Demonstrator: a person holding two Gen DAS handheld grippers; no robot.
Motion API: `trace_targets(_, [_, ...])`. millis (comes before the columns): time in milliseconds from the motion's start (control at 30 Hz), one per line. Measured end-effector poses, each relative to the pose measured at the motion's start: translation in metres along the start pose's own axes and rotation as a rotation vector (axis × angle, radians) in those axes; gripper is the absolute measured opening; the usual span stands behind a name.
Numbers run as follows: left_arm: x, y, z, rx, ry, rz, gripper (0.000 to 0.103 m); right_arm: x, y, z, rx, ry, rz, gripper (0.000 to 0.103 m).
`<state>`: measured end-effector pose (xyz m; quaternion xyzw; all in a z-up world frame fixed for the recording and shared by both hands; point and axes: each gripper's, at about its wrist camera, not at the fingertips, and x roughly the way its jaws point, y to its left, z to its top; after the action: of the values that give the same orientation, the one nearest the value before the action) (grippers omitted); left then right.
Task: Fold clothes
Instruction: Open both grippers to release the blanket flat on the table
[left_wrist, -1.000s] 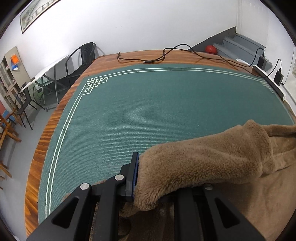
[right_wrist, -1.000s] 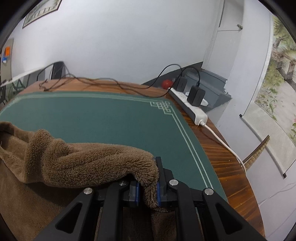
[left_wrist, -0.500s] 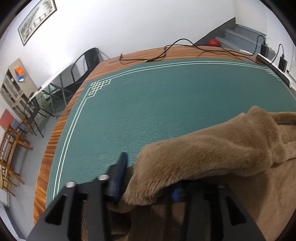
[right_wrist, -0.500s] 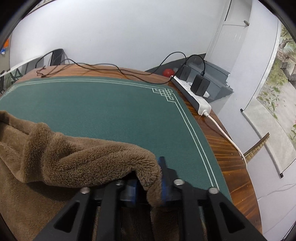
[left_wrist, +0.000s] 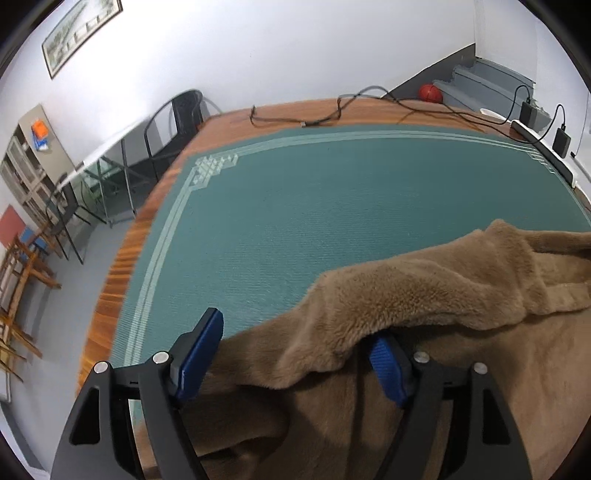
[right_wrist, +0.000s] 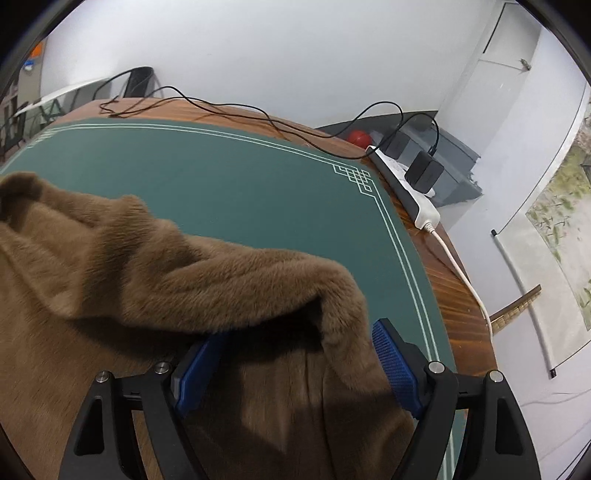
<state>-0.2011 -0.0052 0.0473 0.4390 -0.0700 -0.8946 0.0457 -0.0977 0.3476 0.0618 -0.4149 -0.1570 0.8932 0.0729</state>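
Note:
A brown fleece garment (left_wrist: 424, 295) lies on the green mat (left_wrist: 332, 206), its upper edge folded over the layer below. My left gripper (left_wrist: 291, 354) stands over the fold's left corner. Its jaws are opening, and the blue pads (left_wrist: 199, 350) are clear of the fleece that drapes between them. In the right wrist view the same garment (right_wrist: 184, 266) shows its right corner hanging between my right gripper's (right_wrist: 291, 363) fingers. Those jaws are opening too, with the pads (right_wrist: 395, 363) off the cloth.
The mat covers a wooden table (right_wrist: 454, 291). A white power strip (right_wrist: 413, 192) with black adapters lies along the right edge, and black cables (left_wrist: 351, 107) run across the far edge. Chairs (left_wrist: 177, 125) and a glass table stand to the left beyond the table.
Both grippers were shut on the folded fleece edge and have opened wide, letting it go. The fold now rests on the lower layer. The left gripper has lifted slightly.

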Motion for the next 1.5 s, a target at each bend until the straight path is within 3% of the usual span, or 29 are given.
trace_targets(133, [-0.008, -0.002, 0.017, -0.007, -0.012, -0.012, 0.08, -0.017, 0.007, 0.006, -0.065, 0.025, 0.045, 0.083])
trace_targets(267, [-0.006, -0.023, 0.031, 0.077, -0.016, 0.039, 0.08, -0.017, 0.027, 0.015, -0.173, 0.079, 0.075, 0.083])
trace_targets(433, [0.007, -0.038, 0.046, 0.126, -0.008, 0.098, 0.08, 0.01, 0.044, 0.033, -0.235, 0.105, 0.033, 0.083])
trace_targets(500, [0.011, -0.035, 0.055, 0.09, -0.008, 0.094, 0.08, 0.017, 0.035, 0.048, -0.151, 0.07, 0.023, 0.083])
trace_targets(567, [0.016, -0.029, 0.065, 0.025, -0.004, 0.072, 0.08, 0.019, 0.011, 0.064, 0.042, -0.002, 0.046, 0.083])
trace_targets(667, [0.033, -0.025, 0.075, -0.057, 0.021, 0.02, 0.08, 0.033, -0.01, 0.073, 0.263, -0.008, 0.124, 0.083])
trace_targets(800, [0.055, -0.039, 0.068, -0.014, 0.06, 0.036, 0.08, 0.062, 0.014, 0.073, 0.152, 0.05, 0.085, 0.083])
trace_targets(967, [0.064, -0.046, 0.06, 0.034, 0.082, 0.034, 0.08, 0.057, 0.022, 0.066, 0.114, 0.015, 0.062, 0.083])
trace_targets(1100, [0.039, -0.03, 0.06, 0.018, 0.064, -0.016, 0.08, 0.035, 0.009, 0.069, 0.165, -0.019, 0.082, 0.083])
trace_targets(1233, [0.006, -0.004, 0.048, 0.013, 0.032, -0.038, 0.08, -0.006, 0.004, 0.066, 0.2, -0.054, 0.166, 0.083])
trace_targets(1500, [-0.064, 0.067, -0.026, -0.034, 0.005, -0.095, 0.081, -0.085, 0.039, 0.012, 0.168, -0.004, 0.388, 0.083])
